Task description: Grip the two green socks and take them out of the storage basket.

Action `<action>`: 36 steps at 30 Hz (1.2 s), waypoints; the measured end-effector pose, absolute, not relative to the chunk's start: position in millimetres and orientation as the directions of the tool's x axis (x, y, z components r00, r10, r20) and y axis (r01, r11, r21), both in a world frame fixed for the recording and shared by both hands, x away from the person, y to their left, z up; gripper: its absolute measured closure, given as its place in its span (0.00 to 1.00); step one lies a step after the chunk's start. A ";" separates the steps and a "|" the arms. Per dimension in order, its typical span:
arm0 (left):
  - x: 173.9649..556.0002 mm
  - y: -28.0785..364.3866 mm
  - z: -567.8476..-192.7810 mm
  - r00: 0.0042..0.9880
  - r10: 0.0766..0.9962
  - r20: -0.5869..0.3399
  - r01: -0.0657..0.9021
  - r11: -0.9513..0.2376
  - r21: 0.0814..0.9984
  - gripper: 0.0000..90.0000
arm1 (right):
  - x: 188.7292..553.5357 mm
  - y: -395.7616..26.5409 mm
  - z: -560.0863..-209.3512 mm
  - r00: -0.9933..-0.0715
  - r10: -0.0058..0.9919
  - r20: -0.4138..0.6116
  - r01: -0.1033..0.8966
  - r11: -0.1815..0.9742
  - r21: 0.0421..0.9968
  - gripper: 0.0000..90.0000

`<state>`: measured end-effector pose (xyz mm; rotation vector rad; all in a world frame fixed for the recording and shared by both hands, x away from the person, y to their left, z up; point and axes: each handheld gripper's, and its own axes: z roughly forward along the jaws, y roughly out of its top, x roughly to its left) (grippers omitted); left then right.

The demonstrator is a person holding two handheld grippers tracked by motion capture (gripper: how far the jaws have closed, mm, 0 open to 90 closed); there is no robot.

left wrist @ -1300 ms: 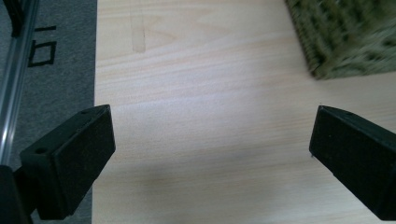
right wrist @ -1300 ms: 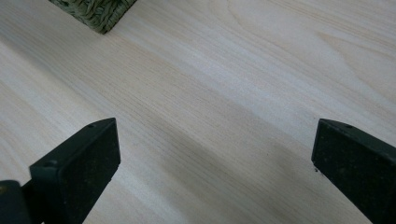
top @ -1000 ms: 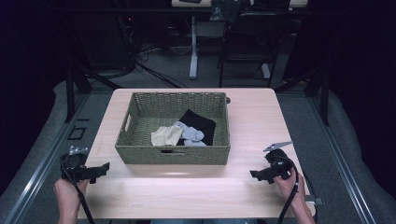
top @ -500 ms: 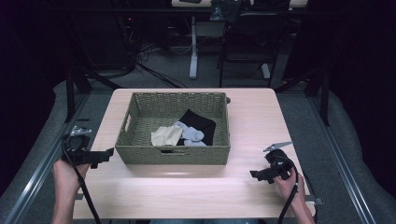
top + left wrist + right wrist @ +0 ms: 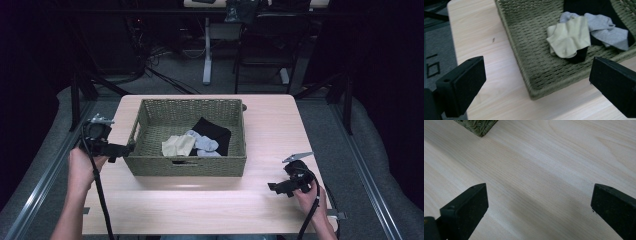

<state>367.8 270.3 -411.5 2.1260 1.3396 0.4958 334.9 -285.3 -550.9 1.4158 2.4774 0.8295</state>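
Note:
A green woven basket (image 5: 150, 165) stands in the middle of the wooden table (image 5: 270, 125). Inside it lie a pale yellow sock (image 5: 178, 145), a grey sock (image 5: 202, 142) and a black cloth (image 5: 215, 131). My left gripper (image 5: 122, 148) hovers open at the basket's near left corner, jaws wide apart with nothing between them. From the left gripper view the yellow sock (image 5: 570, 37), the grey sock (image 5: 605, 30) and the basket's rim (image 5: 536, 85) lie ahead. My right gripper (image 5: 275, 187) stays open low over bare wood at the near right, a basket corner (image 5: 477, 126) far ahead of it.
The table's near edge (image 5: 200, 231) runs just in front of both hands. Metal rails (image 5: 45, 175) flank the table on each side. Chairs, a desk leg (image 5: 207, 50) and cables stand on the dark floor behind.
The left hand has lifted its gripper and carried it forward and right, from the near left edge up to the basket's left corner. The right gripper has stayed where it was.

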 end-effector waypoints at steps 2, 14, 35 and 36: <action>374.2 265.1 -410.6 0.440 0.898 0.003 0.692 -0.341 0.636 0.00 | 334.9 -285.7 -550.8 -0.534 0.837 0.122 0.742 0.394 0.542 0.01; 408.4 229.7 -407.0 0.515 0.857 0.000 0.693 -0.416 0.589 0.00 | 335.6 -285.4 -551.6 -0.532 0.839 0.115 0.741 0.396 0.543 0.01; 461.7 179.8 -429.5 0.579 0.814 -0.044 0.714 -0.480 0.509 0.00 | 335.8 -287.9 -550.5 -0.529 0.839 0.126 0.745 0.388 0.543 0.01; 463.9 177.2 -431.0 0.580 0.814 -0.040 0.716 -0.485 0.503 0.00 | 336.0 -288.0 -550.6 -0.530 0.839 0.125 0.745 0.390 0.541 0.01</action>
